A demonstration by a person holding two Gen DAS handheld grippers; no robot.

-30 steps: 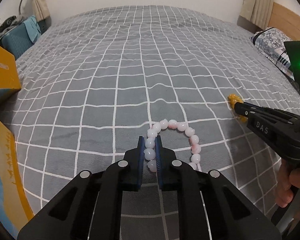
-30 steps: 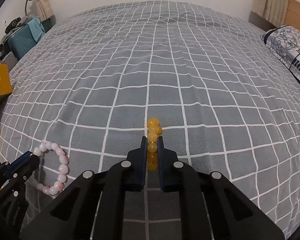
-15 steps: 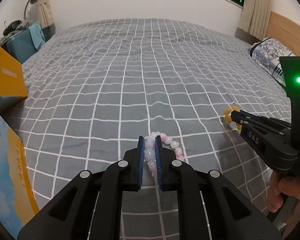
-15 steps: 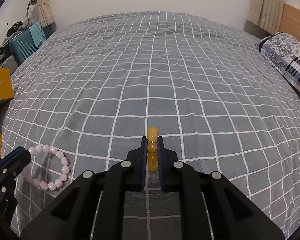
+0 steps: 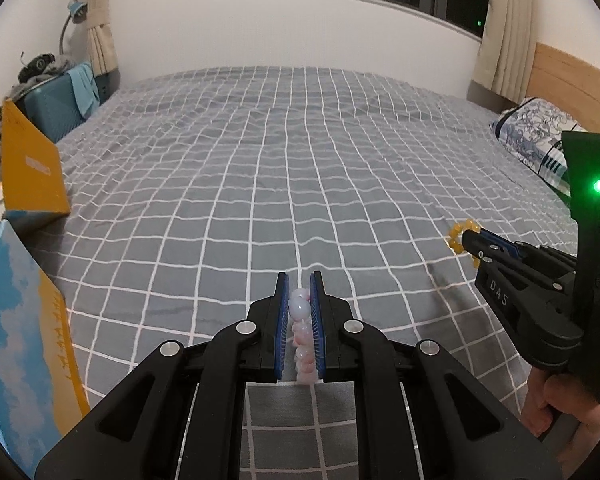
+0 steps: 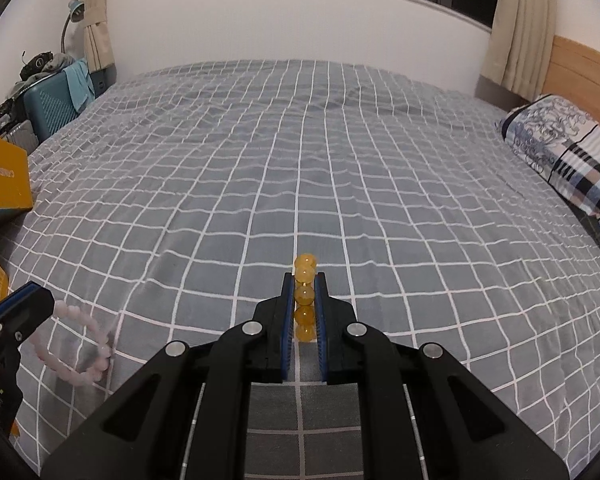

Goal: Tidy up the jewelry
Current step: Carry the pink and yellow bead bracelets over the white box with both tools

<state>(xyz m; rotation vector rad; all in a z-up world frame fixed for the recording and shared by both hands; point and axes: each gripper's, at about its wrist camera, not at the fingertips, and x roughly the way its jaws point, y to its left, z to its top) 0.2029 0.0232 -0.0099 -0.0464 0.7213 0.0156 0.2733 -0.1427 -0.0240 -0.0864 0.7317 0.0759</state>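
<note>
My left gripper (image 5: 299, 280) is shut on a pink bead bracelet (image 5: 301, 309), which hangs edge-on between the blue pads, lifted off the grey checked bedspread (image 5: 260, 184). In the right wrist view that pink bracelet (image 6: 80, 344) dangles as a blurred loop from the left gripper (image 6: 40, 296) at the lower left. My right gripper (image 6: 304, 278) is shut on an amber bead bracelet (image 6: 304, 294), its beads stacked in a line between the pads. From the left wrist view the right gripper (image 5: 466, 236) shows at the right with the amber bracelet (image 5: 458, 236) at its tip.
An open yellow and blue box (image 5: 28, 312) stands at the left edge of the bed, its lid (image 5: 30, 168) raised. A patterned pillow (image 6: 568, 156) lies by the wooden headboard (image 6: 580, 72) at the right. A teal suitcase (image 6: 56, 108) sits beyond the bed's far left corner.
Both grippers have risen and tilted up, each carrying its bracelet off the bedspread. The pink bracelet, which lay as a loop on the bed, now hangs from the left gripper.
</note>
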